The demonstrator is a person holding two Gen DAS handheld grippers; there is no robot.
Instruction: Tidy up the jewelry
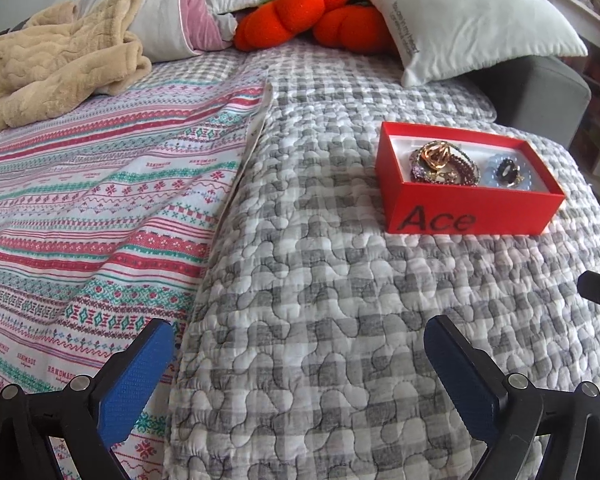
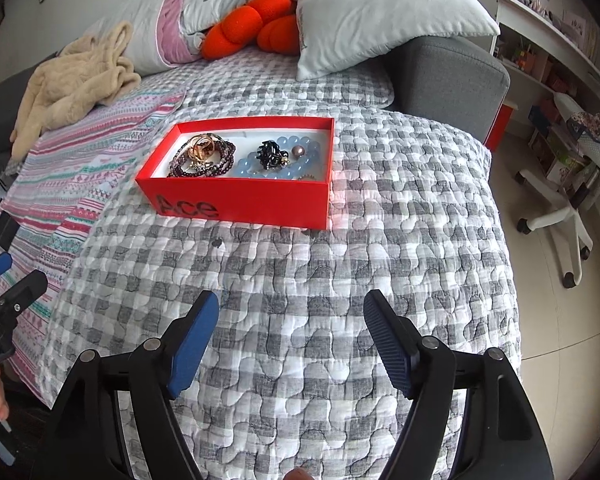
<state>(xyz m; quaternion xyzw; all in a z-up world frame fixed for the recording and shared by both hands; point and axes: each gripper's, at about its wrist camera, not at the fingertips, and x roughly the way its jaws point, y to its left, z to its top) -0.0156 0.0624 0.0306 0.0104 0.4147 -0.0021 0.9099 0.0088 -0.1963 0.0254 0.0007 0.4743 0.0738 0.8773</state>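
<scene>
Two grippers hung over the bed, both with jaws spread wide and nothing between them. At the far left a beige fleece blanket point(image 1: 60, 56) lay crumpled on a striped patterned sheet point(image 1: 100, 184). The left gripper point(image 1: 296, 364) hovered above the seam where this sheet met the grey checked quilt point(image 1: 320, 280), its blue pads point(image 1: 134, 384) well apart. Behind, at the head of the bed, an orange plush cushion point(image 1: 300, 12) was pushed partly under a white pillow with a deer print point(image 1: 480, 16).

More to the right, the red box marked "Ace" point(image 2: 240, 200) stood open on the quilt, well ahead of both grippers. Inside, on the left part, dark beaded bracelets point(image 2: 204, 160) lay in a coil with gold rings point(image 2: 202, 148) on top of them. On the right part a black hair claw point(image 2: 270, 154) rested on a pale blue bead bracelet point(image 2: 296, 168), and a brownish pearl bead point(image 2: 298, 151) was just beside the claw. The right gripper point(image 2: 292, 340) hung over the bare quilt, nearer than the box. At the far right, off the bed, a grey sofa arm point(image 2: 452, 80) supported the deer pillow, and a white office chair point(image 2: 564, 200) stood on the floor before some shelves point(image 2: 548, 64).
</scene>
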